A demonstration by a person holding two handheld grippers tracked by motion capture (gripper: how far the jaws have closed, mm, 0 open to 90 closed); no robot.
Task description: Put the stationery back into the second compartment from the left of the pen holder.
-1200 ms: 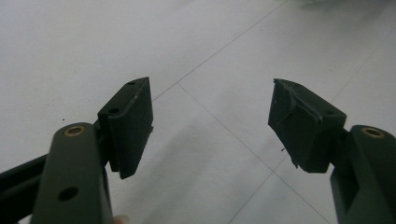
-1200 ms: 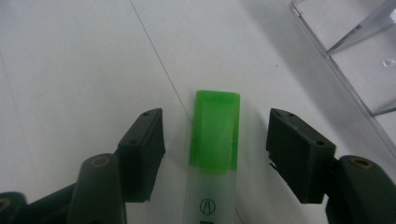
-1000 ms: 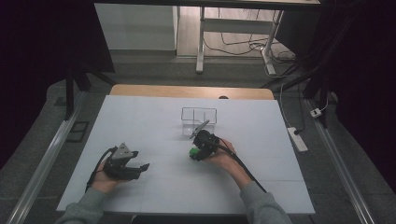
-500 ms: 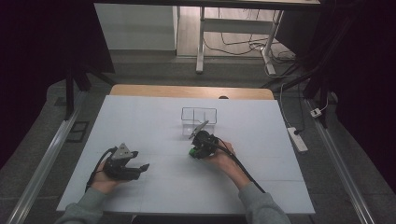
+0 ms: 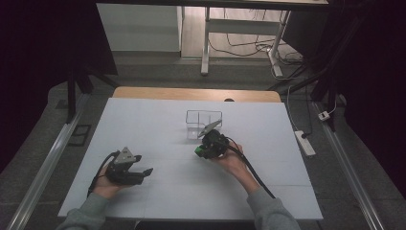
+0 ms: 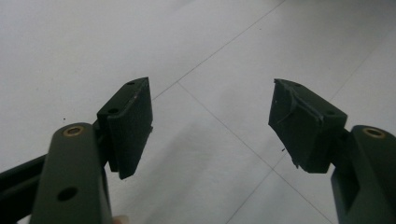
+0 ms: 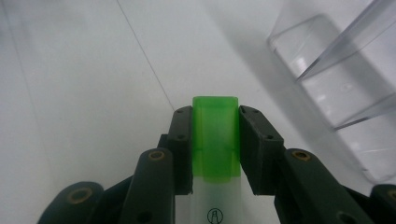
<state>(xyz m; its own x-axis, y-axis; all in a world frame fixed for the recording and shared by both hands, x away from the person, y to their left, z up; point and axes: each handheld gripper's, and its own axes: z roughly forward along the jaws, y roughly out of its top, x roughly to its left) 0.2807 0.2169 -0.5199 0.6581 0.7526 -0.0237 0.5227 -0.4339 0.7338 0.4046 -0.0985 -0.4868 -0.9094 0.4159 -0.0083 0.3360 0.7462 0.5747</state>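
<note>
My right gripper (image 7: pixel 215 122) is shut on the green cap of a tube with a pale translucent body (image 7: pixel 215 144); both pads press its sides. In the high view this right gripper (image 5: pixel 200 150) sits low over the white table (image 5: pixel 143 120), just in front of a clear plastic box (image 5: pixel 203 122); the green cap (image 5: pixel 197 152) peeks out at its tip. The same clear box (image 7: pixel 345 88) stands close on the right in the right gripper view. My left gripper (image 6: pixel 212 126) is open with nothing between its jaws, and rests at the front left as the left gripper (image 5: pixel 143 173).
White sheets with thin seams cover the table, and a wooden edge (image 5: pixel 191 93) shows at the back. A power strip (image 5: pixel 305 142) lies on the floor to the right. Metal rails run along both sides.
The right gripper has shifted only slightly near the clear box. The left gripper and hand have stayed where they were.
</note>
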